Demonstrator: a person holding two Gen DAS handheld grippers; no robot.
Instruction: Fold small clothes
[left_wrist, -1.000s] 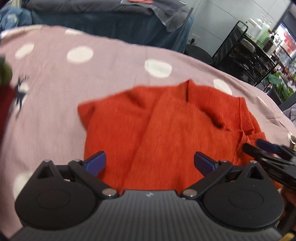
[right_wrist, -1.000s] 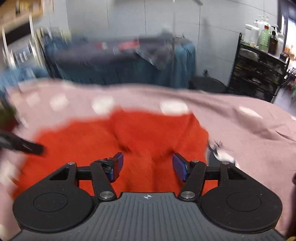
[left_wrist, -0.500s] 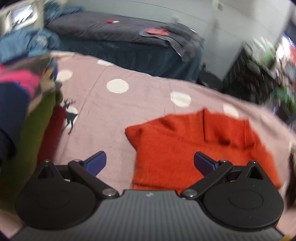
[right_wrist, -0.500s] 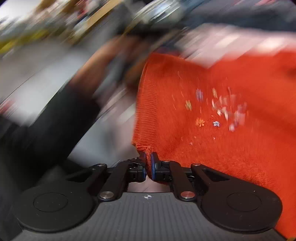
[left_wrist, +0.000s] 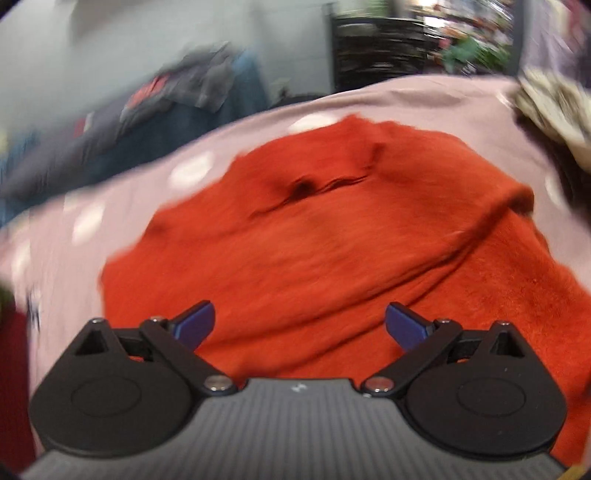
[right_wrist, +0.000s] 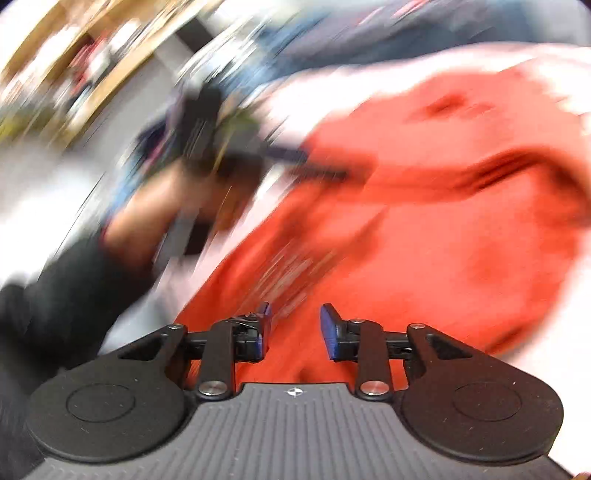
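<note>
While the left tongs (left_wrist: 300, 325) gape wide over the sweater (left_wrist: 314, 236), the right tongs (right_wrist: 294, 326) have just been opening, with nothing between them.

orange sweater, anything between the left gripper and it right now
Nothing visible does. In the left wrist view the orange sweater lies spread on the pink polka-dot sheet, directly under the open left gripper, with bare knit showing between its blue pads. Whether they touch the fabric cannot be told.
</note>
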